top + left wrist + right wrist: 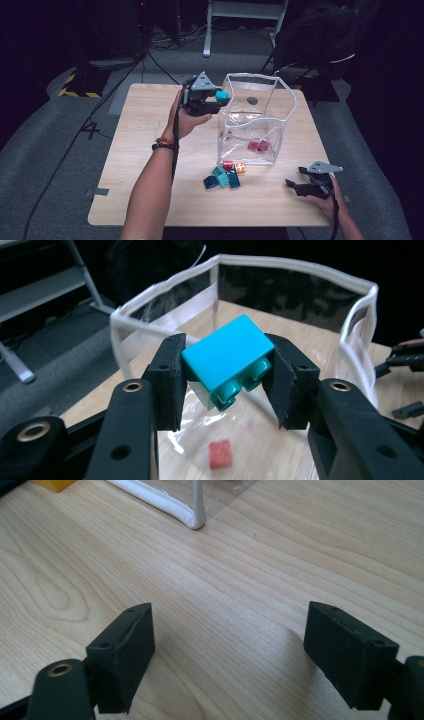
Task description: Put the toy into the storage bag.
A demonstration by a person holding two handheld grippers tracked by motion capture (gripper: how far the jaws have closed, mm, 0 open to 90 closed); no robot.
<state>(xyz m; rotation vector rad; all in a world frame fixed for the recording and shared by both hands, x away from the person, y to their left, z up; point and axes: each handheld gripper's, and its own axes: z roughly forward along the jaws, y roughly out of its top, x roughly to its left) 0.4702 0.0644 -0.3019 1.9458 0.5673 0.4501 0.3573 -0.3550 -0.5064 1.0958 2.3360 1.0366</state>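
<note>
My left gripper is raised at the left rim of a clear plastic bag with a white-edged open top, and it is shut on a teal brick. In the left gripper view the teal brick is pinched between both pads, studs toward the camera, above the bag's open mouth. Inside the bag lie red bricks, one of them showing as the red brick. My right gripper rests low at the table's front right, open, with bare wood between its pads.
A loose pile of teal, red and orange bricks lies in front of the bag on the wooden table. The bag's bottom corner shows ahead of the right gripper. Cables, a desk frame and a dark bag stand on the floor beyond.
</note>
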